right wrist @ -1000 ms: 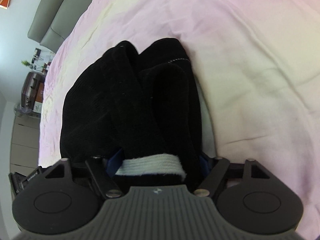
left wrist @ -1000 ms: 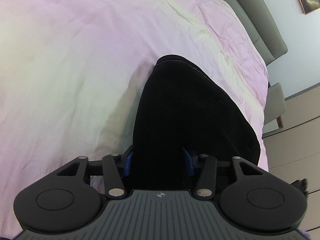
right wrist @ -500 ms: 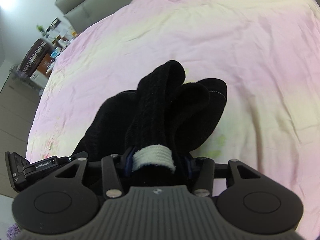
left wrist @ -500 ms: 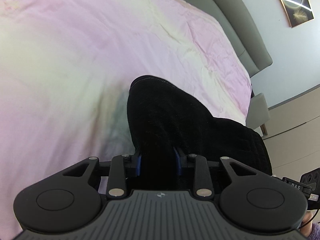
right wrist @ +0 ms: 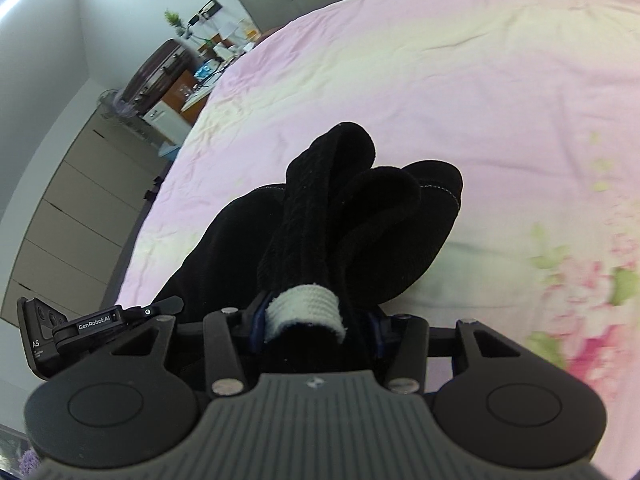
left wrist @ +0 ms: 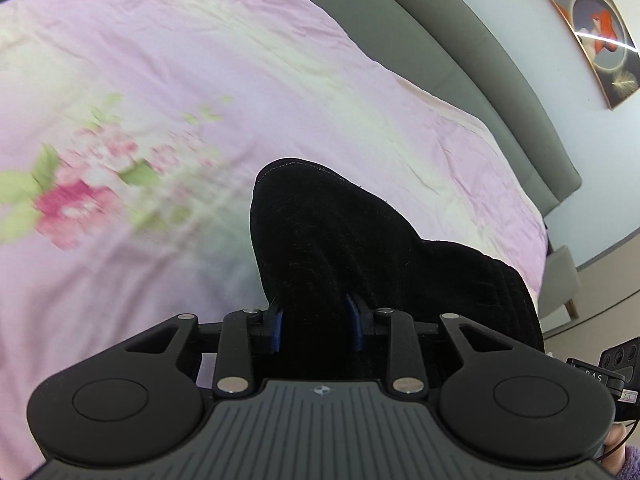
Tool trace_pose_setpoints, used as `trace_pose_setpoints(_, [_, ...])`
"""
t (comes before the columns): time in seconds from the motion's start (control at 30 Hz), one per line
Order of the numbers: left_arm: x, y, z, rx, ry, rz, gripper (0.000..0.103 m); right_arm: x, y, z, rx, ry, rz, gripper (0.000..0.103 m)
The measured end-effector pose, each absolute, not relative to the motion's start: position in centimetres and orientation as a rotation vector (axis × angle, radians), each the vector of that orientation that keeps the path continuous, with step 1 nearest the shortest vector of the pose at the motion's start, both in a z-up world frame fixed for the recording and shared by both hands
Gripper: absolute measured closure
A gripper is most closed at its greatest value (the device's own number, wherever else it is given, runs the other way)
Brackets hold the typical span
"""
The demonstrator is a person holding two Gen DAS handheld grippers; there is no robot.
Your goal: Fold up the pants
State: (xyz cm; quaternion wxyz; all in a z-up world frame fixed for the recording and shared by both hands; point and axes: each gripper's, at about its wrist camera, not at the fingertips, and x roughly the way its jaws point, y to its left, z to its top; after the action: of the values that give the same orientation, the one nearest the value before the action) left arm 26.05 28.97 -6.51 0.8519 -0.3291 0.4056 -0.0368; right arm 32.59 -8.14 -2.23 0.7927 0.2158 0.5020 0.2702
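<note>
The black pants [left wrist: 344, 248] hang bunched over a pink bed sheet [left wrist: 180, 80]. My left gripper [left wrist: 318, 326] is shut on one edge of the black cloth, and the fabric drapes forward from its blue pads. My right gripper [right wrist: 318, 326] is shut on the pants [right wrist: 328, 216] at a white ribbed band [right wrist: 306, 308], with thick folds and a stitched hem hanging ahead of it. The pants are lifted; whether their lower end touches the bed is hidden.
A grey padded headboard [left wrist: 460, 40] and a framed picture [left wrist: 600, 28] lie beyond the bed. A flower print [right wrist: 580, 300] marks the sheet. A cluttered side table [right wrist: 192, 76] and grey drawers [right wrist: 72, 208] stand left of the bed. The other gripper's body [right wrist: 80, 320] is close by.
Both grippers have swung with the pants across the bed, bringing the flower print into view. The grips on the cloth hold as before, and the hanging folds have shortened.
</note>
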Motion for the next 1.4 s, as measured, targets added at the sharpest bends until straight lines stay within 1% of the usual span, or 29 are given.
trace_pose_setpoints(0.17, [28.2, 32.5, -7.1, -0.627, 0.887, -0.069, 0.070, 33.3, -4.0, -5.6, 0.533, 1.103, 0.603, 0.059])
trace_pose_setpoints(0.37, [31.1, 33.4, -9.4, -0.523, 0.927, -0.114, 0.070, 33.4, -3.0, -9.5, 0.599, 1.102, 0.583, 0.059])
trace_pose_setpoints(0.5, [31.4, 34.0, -11.6, -0.452, 0.983, -0.113, 0.070, 32.8, -2.5, -12.1, 0.585, 1.161, 0.568, 0.058])
trace_pose_setpoints(0.57, [31.1, 34.1, -12.6, -0.422, 1.006, -0.105, 0.069, 32.6, -2.3, -13.9, 0.564, 1.226, 0.509, 0.056])
trace_pose_setpoints(0.6, [30.9, 34.3, -12.9, -0.422, 1.004, -0.107, 0.068, 32.5, -2.3, -14.8, 0.579, 1.242, 0.491, 0.055])
trace_pose_setpoints(0.67, [30.6, 34.5, -13.2, -0.419, 0.996, -0.100, 0.066, 32.7, -2.3, -16.1, 0.608, 1.245, 0.471, 0.050])
trace_pose_setpoints(0.77, [30.6, 33.7, -13.2, -0.371, 0.999, -0.045, 0.060, 32.9, -1.9, -17.0, 0.615, 1.259, 0.450, 0.044])
trace_pose_setpoints(0.8, [30.5, 33.4, -13.0, -0.354, 1.000, -0.025, 0.056, 33.1, -1.7, -17.1, 0.620, 1.266, 0.442, 0.043])
trace_pose_setpoints(0.83, [30.5, 33.2, -12.6, -0.339, 1.001, -0.006, 0.052, 33.4, -1.4, -16.8, 0.620, 1.276, 0.431, 0.042])
trace_pose_setpoints(0.87, [30.4, 32.9, -12.2, -0.325, 1.000, 0.010, 0.051, 33.6, -1.1, -16.5, 0.609, 1.284, 0.425, 0.041])
trace_pose_setpoints(0.93, [30.0, 32.5, -11.1, -0.294, 0.993, 0.040, 0.045, 34.3, 0.0, -15.3, 0.561, 1.289, 0.416, 0.039])
trace_pose_setpoints(1.07, [28.3, 31.3, -7.5, -0.185, 0.951, 0.117, 0.045, 34.4, 0.6, -11.6, 0.432, 1.263, 0.395, 0.036])
trace_pose_setpoints(1.17, [26.4, 30.2, -3.5, -0.084, 0.897, 0.138, 0.045, 33.5, 0.4, -7.8, 0.349, 1.173, 0.432, 0.034])
trace_pose_setpoints(1.3, [23.3, 27.4, 3.3, 0.085, 0.820, 0.128, 0.045, 31.0, -0.4, -1.9, 0.245, 1.025, 0.489, 0.032])
trace_pose_setpoints(1.33, [22.4, 26.7, 4.6, 0.120, 0.805, 0.123, 0.044, 30.0, -0.6, -0.5, 0.213, 0.984, 0.499, 0.027])
trace_pose_setpoints(1.4, [20.1, 25.0, 7.0, 0.172, 0.764, 0.121, 0.041, 27.5, -1.2, 2.4, 0.152, 0.889, 0.517, 0.025])
